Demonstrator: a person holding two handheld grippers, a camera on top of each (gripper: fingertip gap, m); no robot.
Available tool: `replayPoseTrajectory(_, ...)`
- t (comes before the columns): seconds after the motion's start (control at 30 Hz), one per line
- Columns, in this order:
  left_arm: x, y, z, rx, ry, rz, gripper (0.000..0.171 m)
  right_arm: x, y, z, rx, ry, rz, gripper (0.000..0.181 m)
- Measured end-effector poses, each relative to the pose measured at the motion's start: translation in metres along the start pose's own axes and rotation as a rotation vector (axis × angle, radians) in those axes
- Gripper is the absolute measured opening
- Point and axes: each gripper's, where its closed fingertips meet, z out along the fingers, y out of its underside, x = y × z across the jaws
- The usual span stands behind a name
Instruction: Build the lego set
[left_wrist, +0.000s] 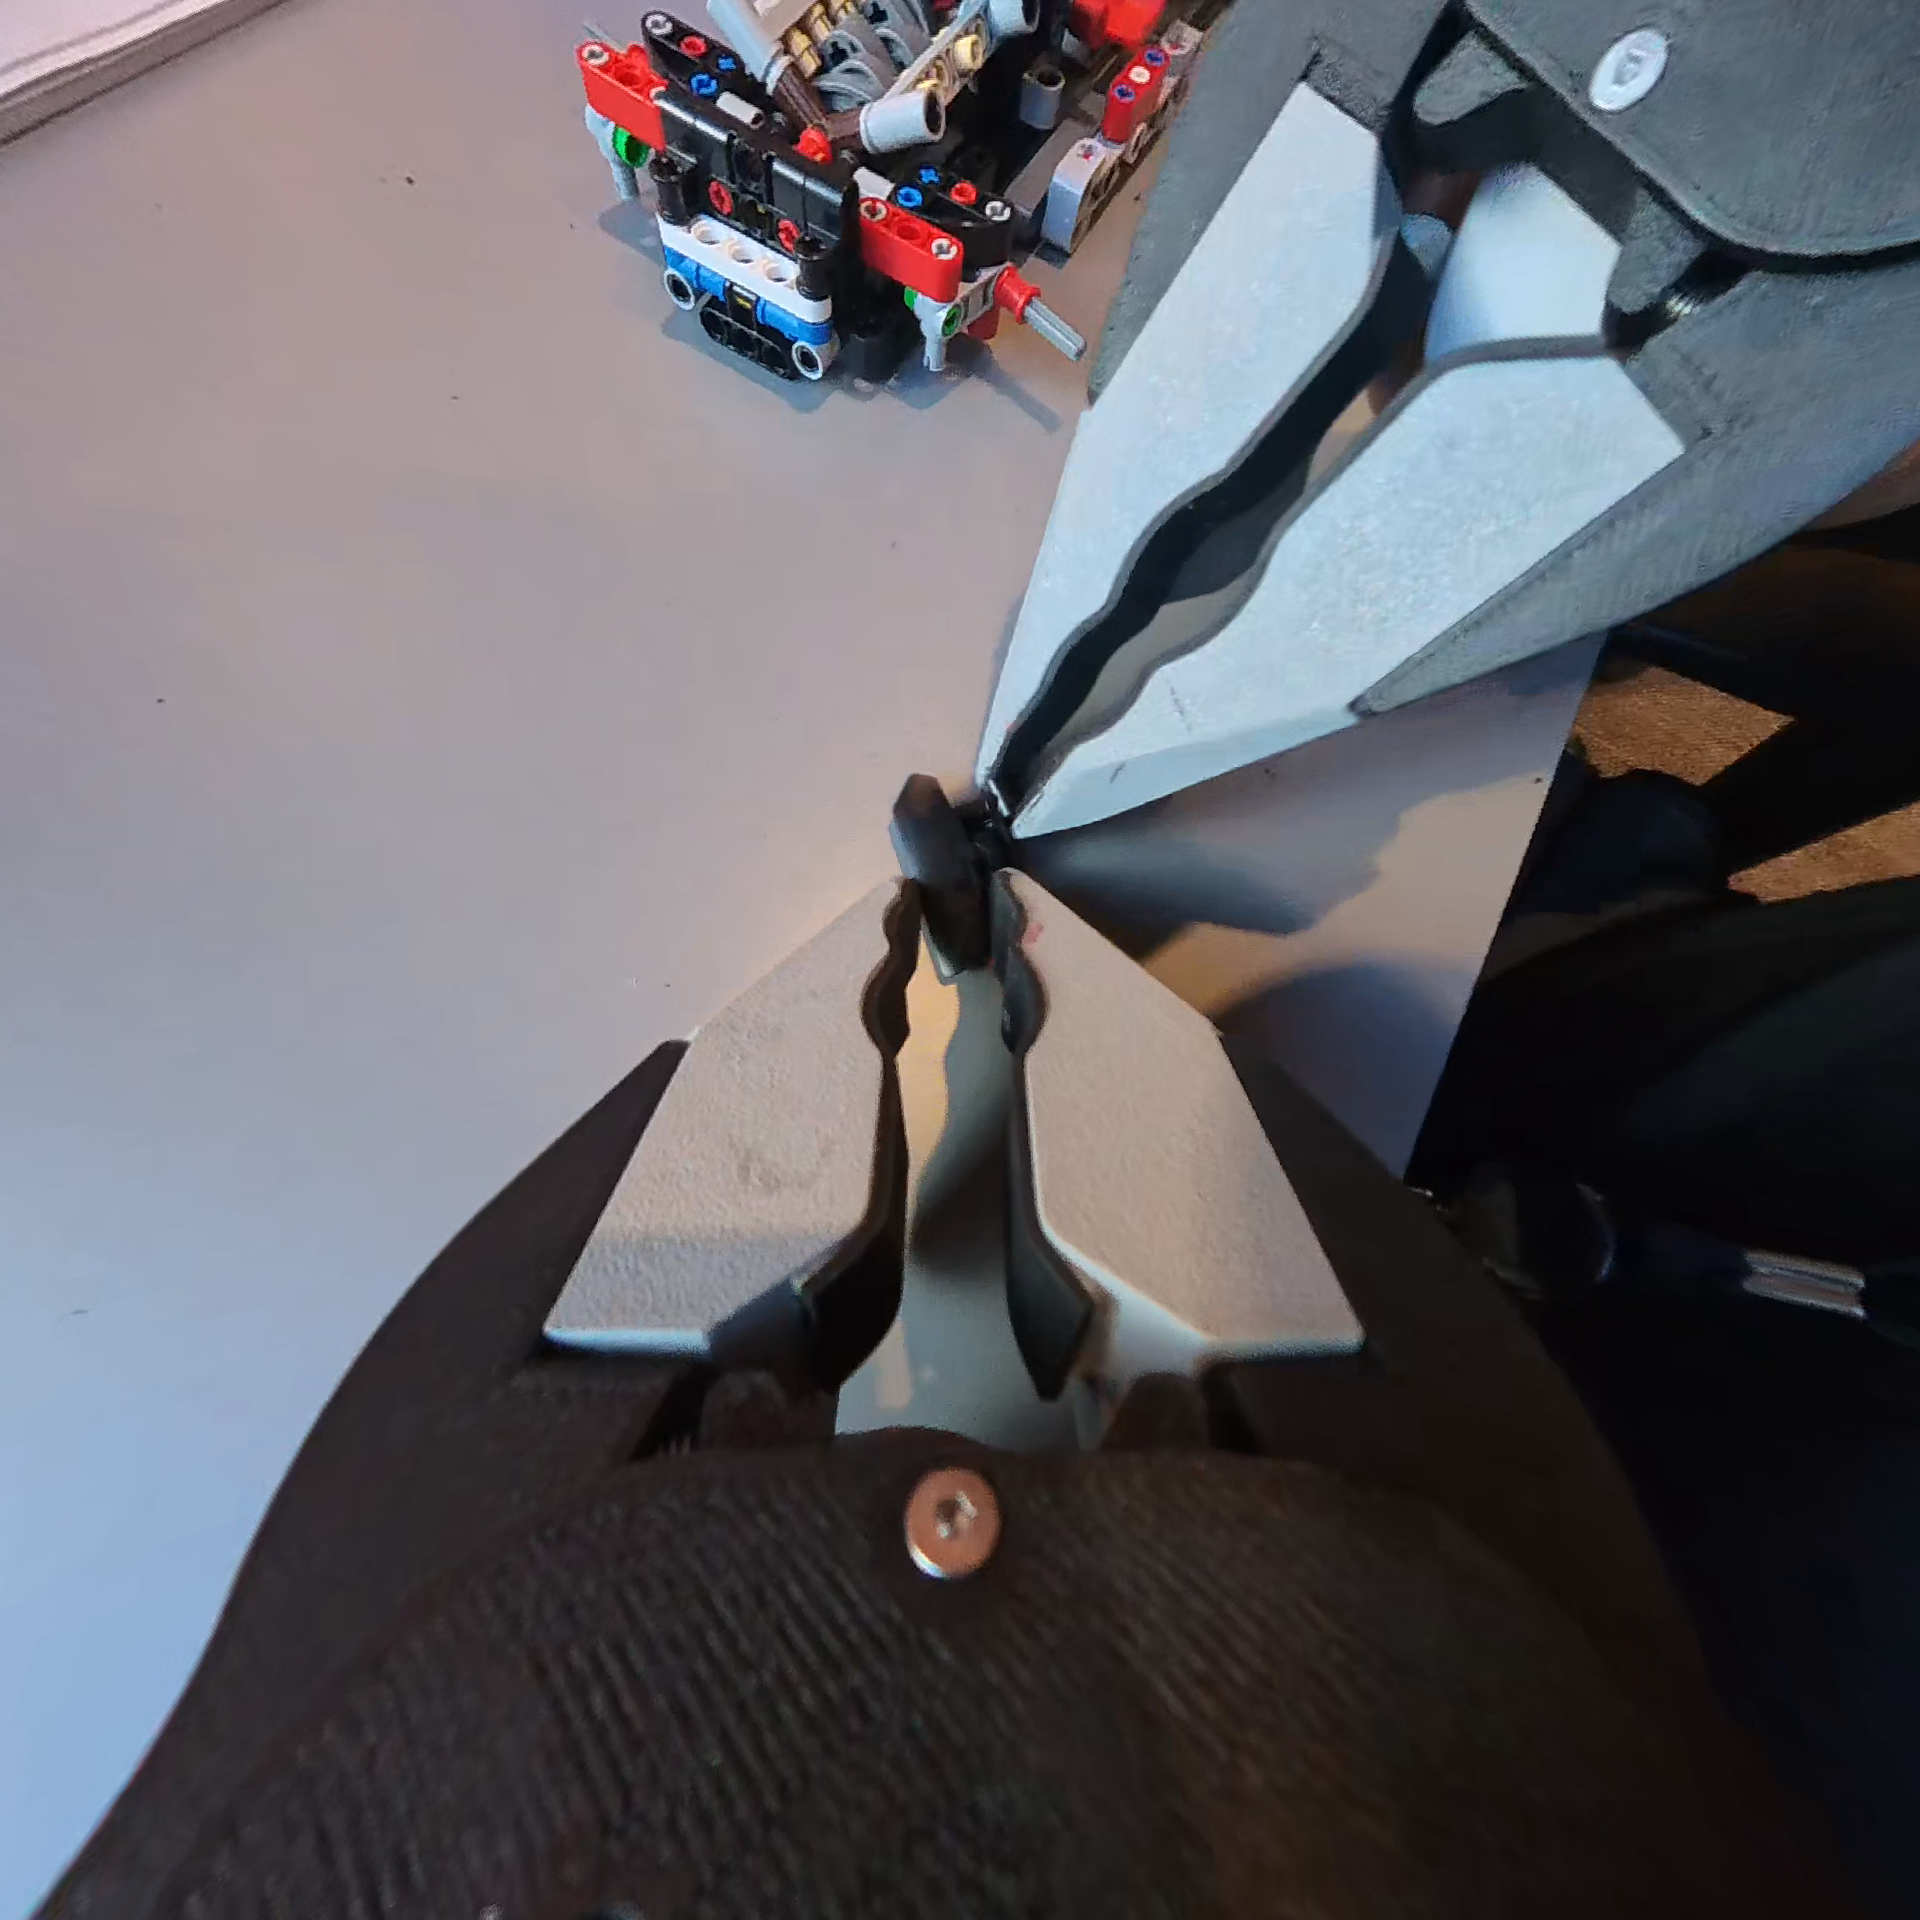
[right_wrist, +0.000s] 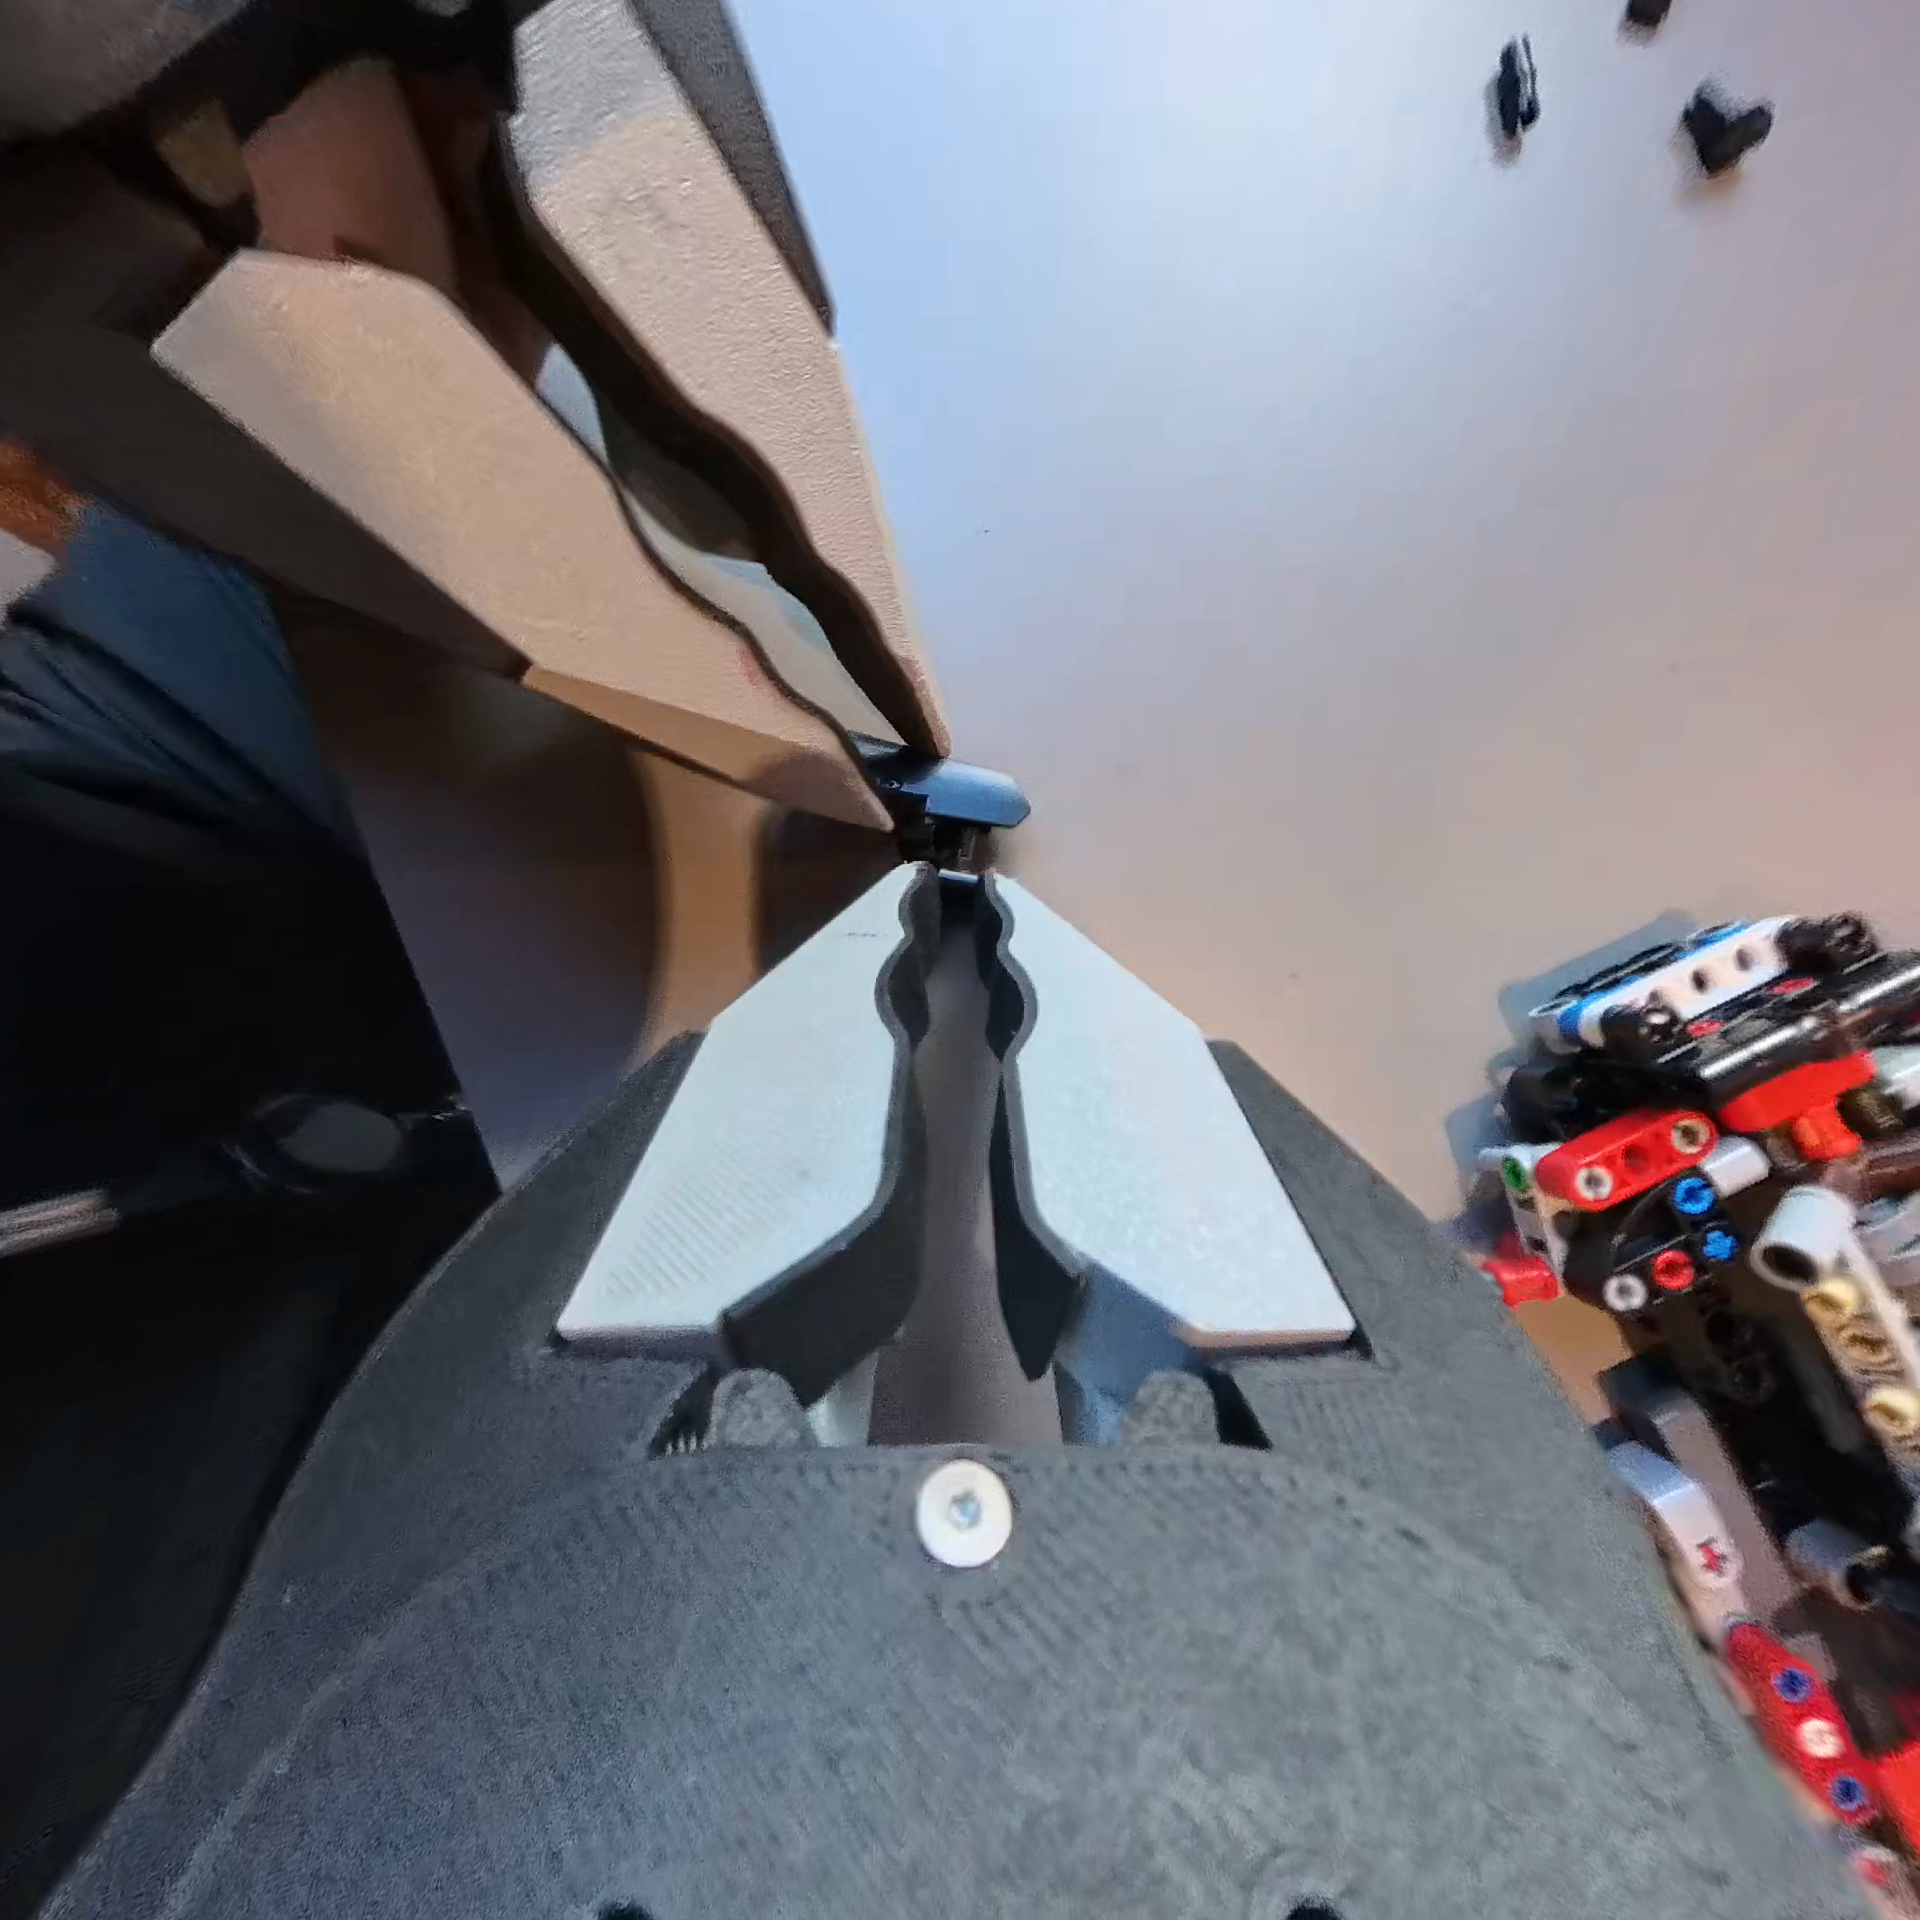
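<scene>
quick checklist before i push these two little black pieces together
1. Left gripper shut on its black piece: ok.
2. Right gripper shut on its small black pin: ok.
3. The two pieces meeting tip to tip: ok.
4. Pin lined up with its hole: cannot tell, too small and dark.
5. Lego car standing away from both grippers: ok.
6. Spare black parts lying apart on the table: ok.
</scene>
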Motion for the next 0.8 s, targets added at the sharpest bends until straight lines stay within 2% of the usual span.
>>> replayPoseTrajectory(0.1, 0.0003, -0.0008, 0.0012, -0.011, 0.012, 0.067, 0.01, 0.0016, 0.0009, 0.0001, -0.019, 0.044, -0.134, 0.004)
replayPoseTrajectory(0.33, -0.0003, -0.0024, 0.0033, -0.018, 0.018, 0.129, 0.01, 0.004, 0.0009, 0.0004, -0.055, 0.021, -0.249, 0.004)
replayPoseTrajectory(0.5, -0.0043, -0.0035, 0.0044, -0.022, -0.007, 0.157, 0.01, 0.007, -0.0015, 0.002, -0.024, 0.015, -0.243, 0.004)
replayPoseTrajectory(0.7, -0.0057, -0.0044, 0.0054, -0.007, 0.004, 0.049, 0.011, 0.007, -0.0007, -0.0003, 0.06, -0.038, -0.12, 0.004)
replayPoseTrajectory(0.73, -0.0056, -0.0047, 0.0057, -0.009, 0.014, 0.03, 0.01, 0.0063, -0.0003, -0.0007, 0.078, -0.03, -0.117, 0.006)
replayPoseTrajectory(0.8, -0.0055, -0.005, 0.0061, -0.007, 0.043, -0.016, 0.01, 0.0052, 0.0003, -0.001, 0.107, 0.003, -0.125, 0.022)
